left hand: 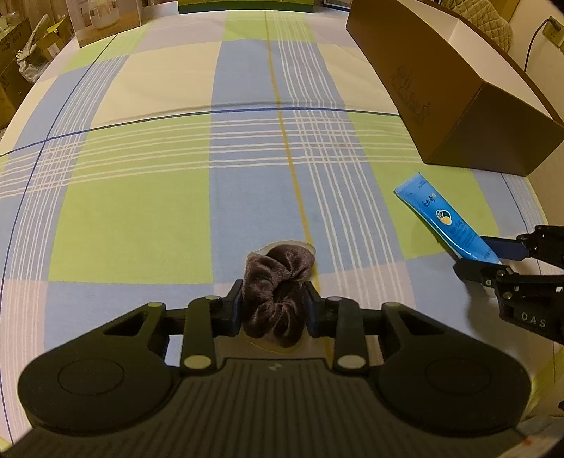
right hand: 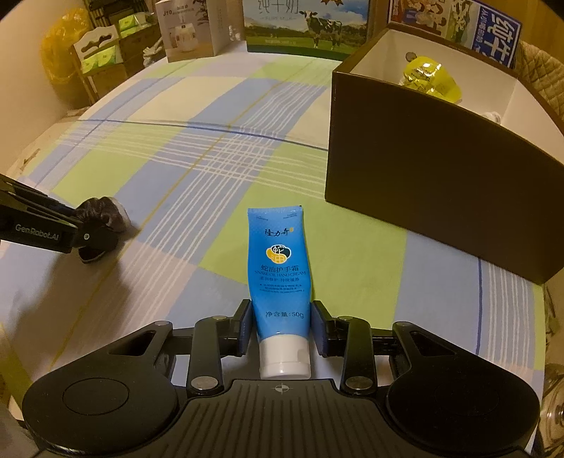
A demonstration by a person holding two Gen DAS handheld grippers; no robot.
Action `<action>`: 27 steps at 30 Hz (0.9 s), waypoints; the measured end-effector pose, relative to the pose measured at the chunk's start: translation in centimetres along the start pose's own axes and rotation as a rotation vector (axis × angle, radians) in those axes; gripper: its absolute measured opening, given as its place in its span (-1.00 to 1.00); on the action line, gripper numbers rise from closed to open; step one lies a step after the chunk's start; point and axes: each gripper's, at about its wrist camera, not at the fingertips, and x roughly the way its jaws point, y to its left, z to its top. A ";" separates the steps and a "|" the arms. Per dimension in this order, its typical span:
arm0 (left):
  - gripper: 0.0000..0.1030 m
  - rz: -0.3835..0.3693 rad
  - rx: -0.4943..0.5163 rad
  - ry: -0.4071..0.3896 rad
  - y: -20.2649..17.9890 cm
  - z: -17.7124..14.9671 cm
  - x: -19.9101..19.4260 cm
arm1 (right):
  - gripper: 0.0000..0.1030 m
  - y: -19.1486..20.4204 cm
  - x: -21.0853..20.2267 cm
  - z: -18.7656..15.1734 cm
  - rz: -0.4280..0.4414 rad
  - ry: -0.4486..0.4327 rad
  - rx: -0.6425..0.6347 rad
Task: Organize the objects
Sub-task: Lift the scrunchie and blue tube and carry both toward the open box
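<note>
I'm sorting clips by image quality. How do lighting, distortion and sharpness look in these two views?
Left wrist view: warm, dim yellowish light; fisheye bends the tablecloth lines; dark corners; the hair scrunchie in the left hand-held gripper looks soft. Right wrist view: same warm cast and curved box edges; print on the hand cream tube is readable; the right hand-held gripper is sharp.

Round table [right hand: 197,151] was covered in a blue, green and cream plaid cloth [left hand: 141,218]. Dark open box [right hand: 433,183] sat near its right edge, blue hand-cream tube [right hand: 280,278] on the cloth just beside it, brown scrunchie [left hand: 276,289] further left. Printed cartons [right hand: 306,28] lined the far edge.
</note>
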 end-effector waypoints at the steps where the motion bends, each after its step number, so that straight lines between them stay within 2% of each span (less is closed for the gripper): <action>1: -0.50 -0.001 -0.002 -0.001 0.0 0.0 0.0 | -0.39 -0.1 -0.1 0.0 0.004 0.001 0.004; 12: -0.56 -0.022 0.004 -0.027 -0.6 -0.1 -1.7 | -0.40 -0.9 -2.2 -0.4 0.052 -0.036 0.010; 27: -0.56 -0.073 0.069 -0.133 -4.6 3.1 -6.2 | -0.40 -2.2 -8.0 0.5 0.091 -0.164 0.044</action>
